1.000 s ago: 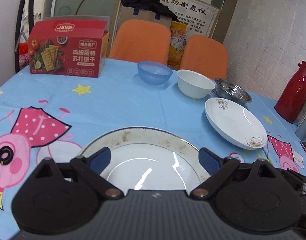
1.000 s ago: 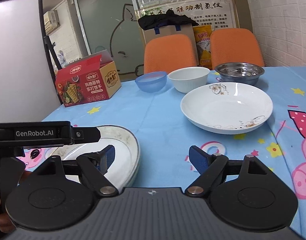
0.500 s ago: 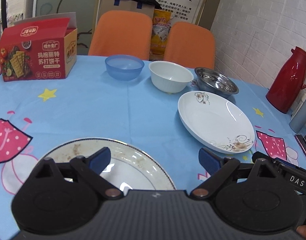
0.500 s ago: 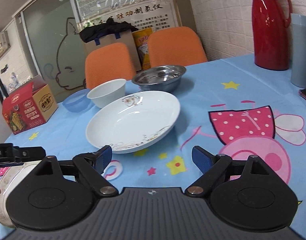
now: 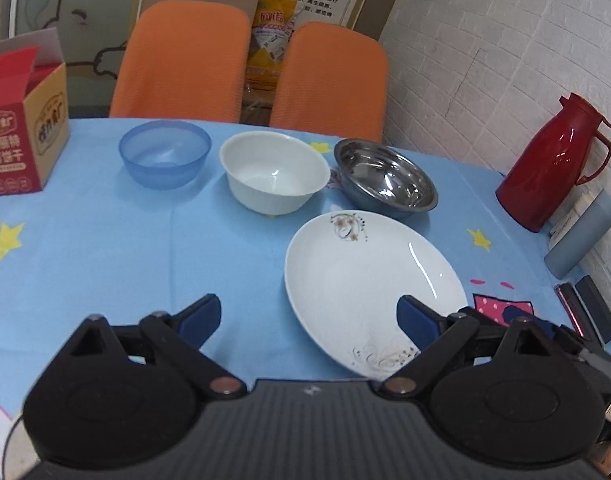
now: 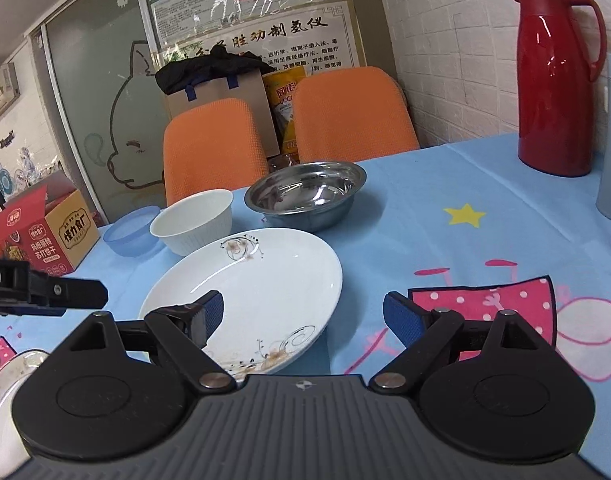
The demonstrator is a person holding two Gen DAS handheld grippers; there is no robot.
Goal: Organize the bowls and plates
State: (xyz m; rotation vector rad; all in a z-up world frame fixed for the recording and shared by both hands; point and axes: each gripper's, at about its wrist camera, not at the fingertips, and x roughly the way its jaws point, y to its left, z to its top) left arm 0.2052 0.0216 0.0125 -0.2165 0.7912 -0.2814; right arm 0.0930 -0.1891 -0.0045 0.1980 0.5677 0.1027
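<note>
A white plate with a floral rim (image 5: 369, 280) (image 6: 257, 284) lies on the blue tablecloth. Behind it stand a blue plastic bowl (image 5: 165, 158) (image 6: 131, 232), a white bowl (image 5: 275, 176) (image 6: 193, 226) and a steel bowl (image 5: 385, 178) (image 6: 305, 194). A second, dirty-rimmed plate (image 6: 3, 396) shows at the lower left of the right wrist view. My left gripper (image 5: 309, 316) is open and empty, its right finger over the floral plate's near edge. My right gripper (image 6: 305, 316) is open and empty, its left finger over the same plate.
A red cracker box (image 5: 21, 140) (image 6: 41, 228) stands at the far left. A red thermos (image 5: 553, 168) (image 6: 553, 76) and a grey tumbler (image 5: 581, 232) stand at the right by the brick wall. Two orange chairs (image 5: 185, 60) are behind the table.
Both grippers swung right, away from the dirty-rimmed plate, and now face the floral plate and bowls. The floral plate is closer in both views. Both grippers stayed open.
</note>
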